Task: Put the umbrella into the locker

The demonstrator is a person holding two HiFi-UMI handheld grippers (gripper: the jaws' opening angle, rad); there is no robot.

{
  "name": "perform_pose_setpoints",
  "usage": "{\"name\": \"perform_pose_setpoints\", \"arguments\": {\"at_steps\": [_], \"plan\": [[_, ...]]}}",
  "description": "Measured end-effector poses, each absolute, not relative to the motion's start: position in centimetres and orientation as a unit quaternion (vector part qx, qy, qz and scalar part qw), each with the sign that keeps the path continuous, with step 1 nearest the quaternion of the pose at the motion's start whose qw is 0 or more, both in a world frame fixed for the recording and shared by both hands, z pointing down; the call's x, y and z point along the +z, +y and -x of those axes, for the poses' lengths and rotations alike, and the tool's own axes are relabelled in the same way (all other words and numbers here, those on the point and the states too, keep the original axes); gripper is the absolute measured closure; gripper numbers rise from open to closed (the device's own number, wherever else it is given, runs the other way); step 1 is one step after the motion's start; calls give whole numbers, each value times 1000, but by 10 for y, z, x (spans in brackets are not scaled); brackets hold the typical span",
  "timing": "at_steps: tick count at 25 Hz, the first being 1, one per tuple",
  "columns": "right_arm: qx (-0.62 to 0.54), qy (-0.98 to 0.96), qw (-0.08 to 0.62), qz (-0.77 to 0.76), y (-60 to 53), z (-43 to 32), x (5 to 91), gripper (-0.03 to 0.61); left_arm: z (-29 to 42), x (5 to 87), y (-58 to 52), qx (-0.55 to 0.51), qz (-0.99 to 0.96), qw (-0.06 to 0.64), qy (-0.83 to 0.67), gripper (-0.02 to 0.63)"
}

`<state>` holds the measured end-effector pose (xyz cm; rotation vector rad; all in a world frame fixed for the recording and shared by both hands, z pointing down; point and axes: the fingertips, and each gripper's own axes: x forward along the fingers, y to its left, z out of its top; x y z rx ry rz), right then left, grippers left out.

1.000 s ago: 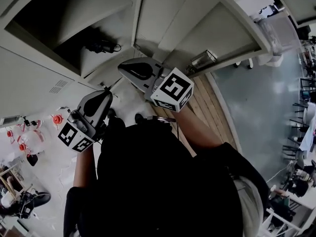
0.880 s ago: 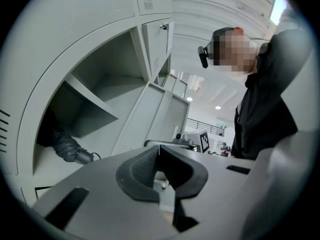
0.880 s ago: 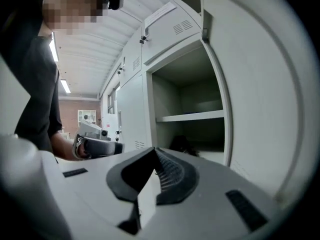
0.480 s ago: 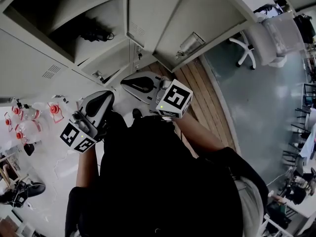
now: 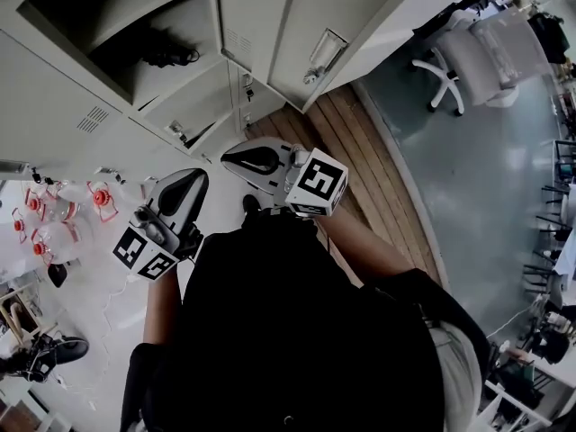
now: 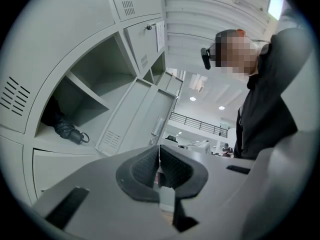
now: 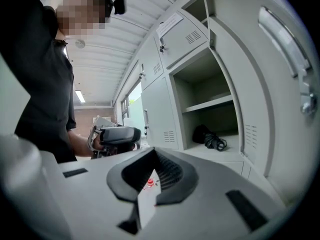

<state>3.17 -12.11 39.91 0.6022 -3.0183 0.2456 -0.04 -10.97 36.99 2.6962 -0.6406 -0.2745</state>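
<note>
Seen from my head, everything is dim and grey. My shirt [image 5: 297,331] is a near-black mass without detail, the floor [image 5: 486,178] carries a soft sheen, and the open locker [image 5: 261,16] compartment falls into shadow, where the umbrella [image 5: 166,57] is only a dark lump. Both gripper views bow straight edges and blacken at the corners, and ceiling lights [image 6: 192,98] glare white in the left one.
</note>
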Motion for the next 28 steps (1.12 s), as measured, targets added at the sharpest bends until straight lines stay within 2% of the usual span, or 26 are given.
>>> {"name": "perform_pose_setpoints", "arguments": {"at_steps": [8, 21, 28], "plan": [[75, -976, 33, -203, -65, -4, 389, 568, 26, 362, -53, -107, -955, 173, -214, 595], [94, -969, 52, -222, 45, 31, 413, 568, 80, 395, 72, -107, -946, 208, -223, 595], [80, -974, 60, -202, 61, 45, 411, 568, 91, 392, 89, -107, -949, 194, -226, 595]]}}
